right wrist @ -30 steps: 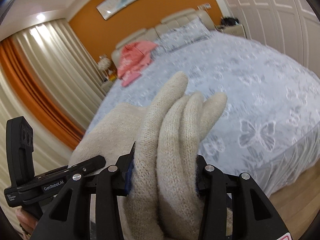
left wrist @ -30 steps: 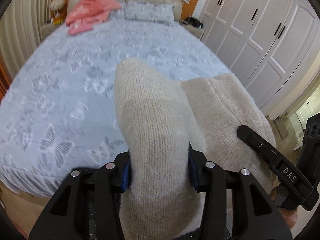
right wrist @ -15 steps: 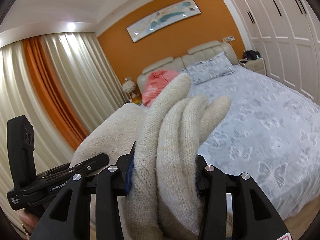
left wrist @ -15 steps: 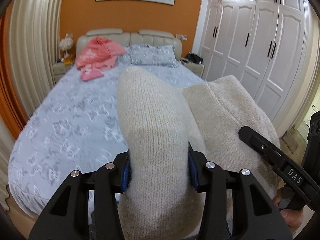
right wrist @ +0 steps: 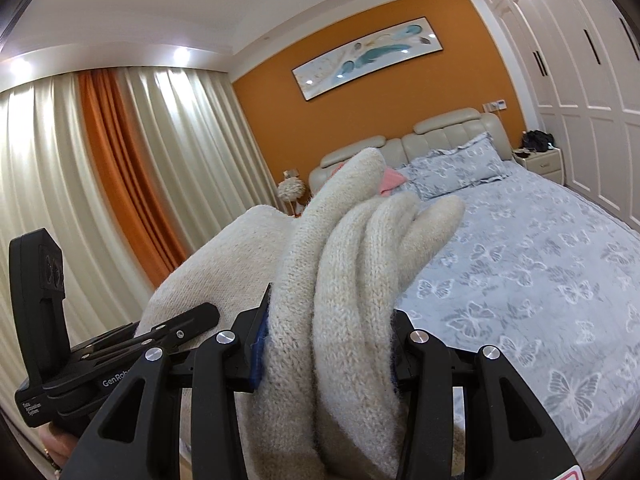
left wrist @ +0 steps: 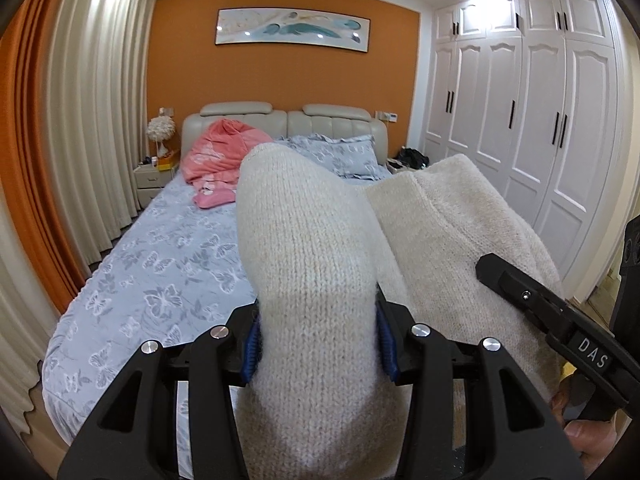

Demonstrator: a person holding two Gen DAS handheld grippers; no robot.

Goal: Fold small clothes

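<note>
A cream knit garment is held in the air between both grippers, in front of the bed. My left gripper is shut on a thick bunch of it, which bulges up between the jaws. My right gripper is shut on several bunched folds of the same garment. The rest of the knit drapes between the two tools. The right tool shows at the right of the left wrist view, and the left tool at the left of the right wrist view.
A bed with a grey butterfly cover lies ahead and below. A pink garment and a pillow lie by the headboard. White wardrobes stand at the right, curtains at the left, a nightstand beside the bed.
Both grippers have risen and tilted up with the knit garment still clamped; the bed has dropped lower in both views and the wall and ceiling have come into view.
</note>
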